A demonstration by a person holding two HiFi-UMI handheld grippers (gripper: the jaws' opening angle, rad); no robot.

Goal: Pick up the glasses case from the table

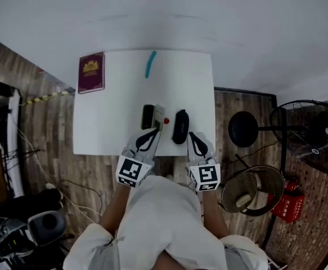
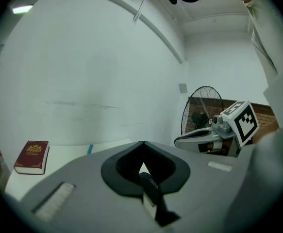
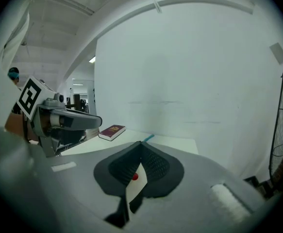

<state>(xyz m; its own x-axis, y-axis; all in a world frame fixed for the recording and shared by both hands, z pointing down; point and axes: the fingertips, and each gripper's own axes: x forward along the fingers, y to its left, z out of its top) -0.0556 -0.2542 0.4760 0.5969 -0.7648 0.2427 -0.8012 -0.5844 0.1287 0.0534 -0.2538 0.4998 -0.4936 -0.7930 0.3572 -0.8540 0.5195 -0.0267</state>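
Note:
The glasses case [image 1: 180, 126] is a black oval pod lying on the white table [image 1: 110, 134] near its front edge. My right gripper [image 1: 192, 134] is shut and holds nothing, its tip just right of the case's near end. My left gripper [image 1: 155, 131] is also shut and empty, close to a black rectangular object [image 1: 147, 116] with a pale piece beside it and a small red thing [image 1: 166, 121]. In the right gripper view the jaws [image 3: 141, 142] meet and the red thing [image 3: 133, 177] shows through them. In the left gripper view the jaws [image 2: 142, 142] meet over a dark printed object [image 2: 151, 181].
A maroon book [image 1: 90, 72] lies at the table's far left corner and a teal pen [image 1: 150, 64] at the far edge. Right of the table stand a black fan [image 1: 307, 134], a round stand base [image 1: 243, 129], a second fan [image 1: 252, 189] and a red item [image 1: 288, 206].

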